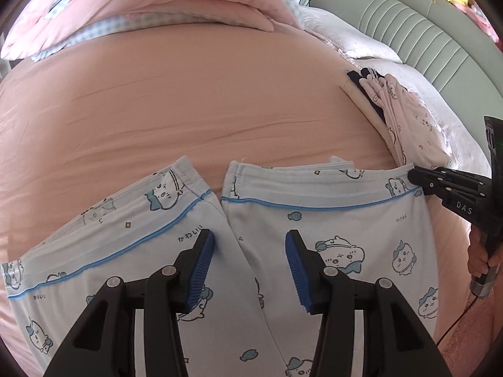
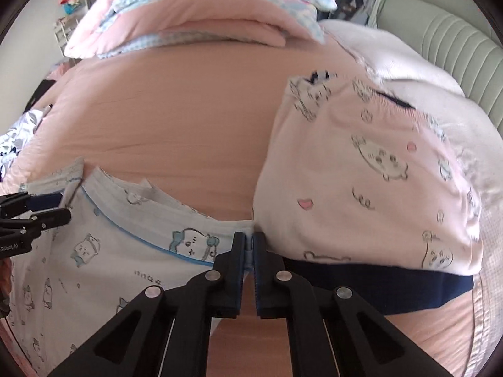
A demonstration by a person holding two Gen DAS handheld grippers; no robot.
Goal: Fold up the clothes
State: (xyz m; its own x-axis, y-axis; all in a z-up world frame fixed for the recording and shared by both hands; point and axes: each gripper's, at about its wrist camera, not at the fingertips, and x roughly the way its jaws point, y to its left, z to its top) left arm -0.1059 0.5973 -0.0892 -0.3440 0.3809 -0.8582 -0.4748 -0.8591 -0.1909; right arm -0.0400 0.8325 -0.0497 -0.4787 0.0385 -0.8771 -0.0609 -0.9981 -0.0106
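Light blue pyjama trousers [image 1: 345, 220] with cartoon prints and blue piping lie on the pink bed sheet [image 1: 188, 110], both leg cuffs pointing away from me. My left gripper [image 1: 249, 238] hangs open just above the gap between the two legs, its blue pads [image 1: 202, 264] not pressing on any cloth. In the right wrist view my right gripper [image 2: 250, 240] is shut on the outer corner of the cuff of the trousers [image 2: 119, 251]. That same gripper [image 1: 419, 182] shows at the right in the left wrist view, pinching the cuff's edge.
A folded stack of pink printed pyjamas [image 2: 361, 172] on a navy garment [image 2: 408, 292] lies right beside the right gripper. A folded pink quilt [image 1: 176, 9] lies at the far end. A white pillow [image 1: 377, 50] and a green headboard [image 1: 424, 31] are at the right.
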